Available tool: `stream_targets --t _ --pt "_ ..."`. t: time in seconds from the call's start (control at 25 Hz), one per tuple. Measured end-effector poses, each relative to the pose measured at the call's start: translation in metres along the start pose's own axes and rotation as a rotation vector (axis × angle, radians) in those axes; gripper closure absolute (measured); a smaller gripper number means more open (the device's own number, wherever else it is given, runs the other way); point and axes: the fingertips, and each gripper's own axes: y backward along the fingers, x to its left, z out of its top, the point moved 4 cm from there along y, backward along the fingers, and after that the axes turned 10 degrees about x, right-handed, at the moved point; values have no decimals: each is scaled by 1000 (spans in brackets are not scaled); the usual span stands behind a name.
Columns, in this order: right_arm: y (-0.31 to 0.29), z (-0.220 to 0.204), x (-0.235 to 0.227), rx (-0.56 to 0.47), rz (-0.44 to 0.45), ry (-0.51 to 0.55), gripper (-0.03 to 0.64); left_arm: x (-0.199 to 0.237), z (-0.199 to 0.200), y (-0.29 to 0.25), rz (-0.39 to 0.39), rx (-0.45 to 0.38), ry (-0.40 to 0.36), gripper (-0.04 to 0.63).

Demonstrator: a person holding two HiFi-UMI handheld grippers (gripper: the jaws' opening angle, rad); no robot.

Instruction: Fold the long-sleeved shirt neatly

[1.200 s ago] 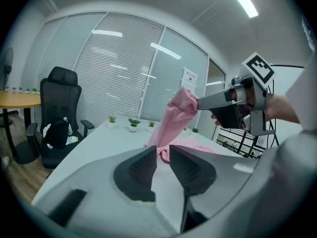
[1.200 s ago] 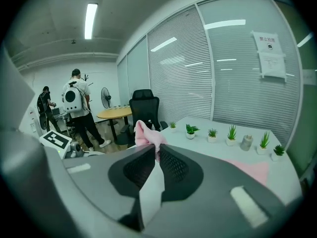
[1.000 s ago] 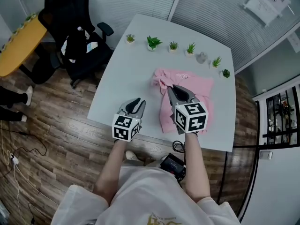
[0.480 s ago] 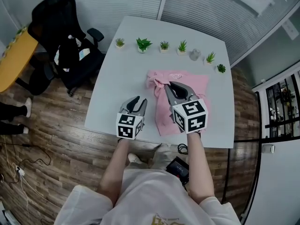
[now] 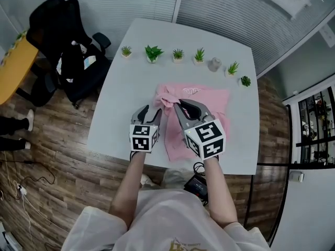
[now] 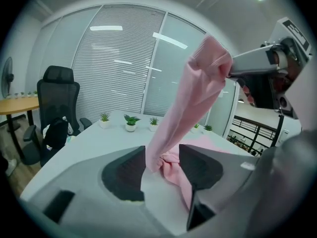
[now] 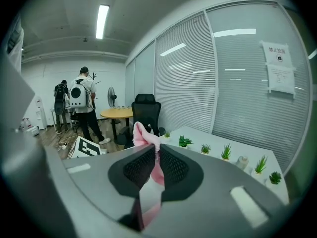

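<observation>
A pink long-sleeved shirt [image 5: 209, 101] lies crumpled on the white table [image 5: 123, 88]. My right gripper [image 5: 178, 105] is shut on one pink sleeve [image 7: 143, 133] and holds it up off the table. In the left gripper view that sleeve [image 6: 190, 103] hangs from the right gripper [image 6: 230, 71] down to the cloth on the table. My left gripper [image 5: 149, 112] sits just left of the shirt. Its jaws have just been opening, and the sleeve's lower end [image 6: 161, 160] hangs in the gap at their tips, unpressed.
Several small potted plants [image 5: 152, 52] and a grey bottle [image 5: 213, 64] line the table's far edge. A black office chair [image 5: 57, 30] and a yellow round table [image 5: 13, 61] stand to the left. People [image 7: 81, 103] stand far off in the room.
My left gripper has moved right, up to the shirt's left edge, and its jaws have spread. The right gripper has shifted slightly left, still holding the sleeve.
</observation>
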Motion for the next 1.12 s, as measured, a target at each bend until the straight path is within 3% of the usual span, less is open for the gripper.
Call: stream_targets --t 0.24,0.4,0.76,1.12 --pt "1 6 -22 -25 34 4 578 4 5 -27 11 29 33 390" --pt "6 12 -39 -47 44 8 577 0 11 -42 15 39 9 409" --pt "16 12 -80 -87 29 -28 577 -16 26 -59 44 24 -54 581" --pt "26 8 -123 -116 -3 -58 577 -39 40 -69 35 37 -113 584"
